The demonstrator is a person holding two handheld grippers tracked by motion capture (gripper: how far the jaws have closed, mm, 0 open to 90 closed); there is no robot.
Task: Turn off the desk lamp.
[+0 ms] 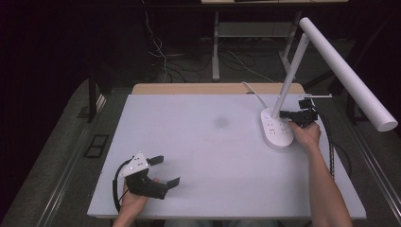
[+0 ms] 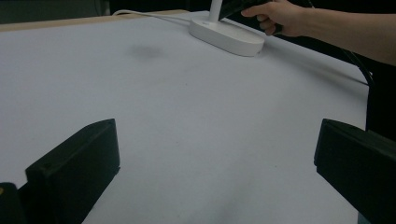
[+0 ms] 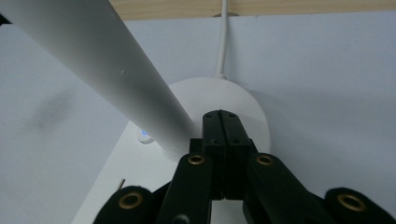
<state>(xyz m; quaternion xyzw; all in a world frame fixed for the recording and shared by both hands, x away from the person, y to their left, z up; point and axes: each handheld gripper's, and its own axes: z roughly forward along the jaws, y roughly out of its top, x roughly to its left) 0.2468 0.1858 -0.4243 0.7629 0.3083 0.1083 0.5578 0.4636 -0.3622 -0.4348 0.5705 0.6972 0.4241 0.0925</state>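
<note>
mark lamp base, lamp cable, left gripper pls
lamp base point(image 1: 276, 133), high view, top face of the white base.
lamp cable point(image 3: 223, 37), right gripper view, white cord behind the base.
left gripper point(image 1: 164, 171), high view, midway between its open jaws.

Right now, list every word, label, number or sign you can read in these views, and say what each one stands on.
No readable text in these views.
Lamp base: small dark markings on its top, too small to read.
Lamp base: a small blue-lit dot near the lamp's white arm, a light, not a character.
Left gripper and right gripper: no lettering visible.
</note>
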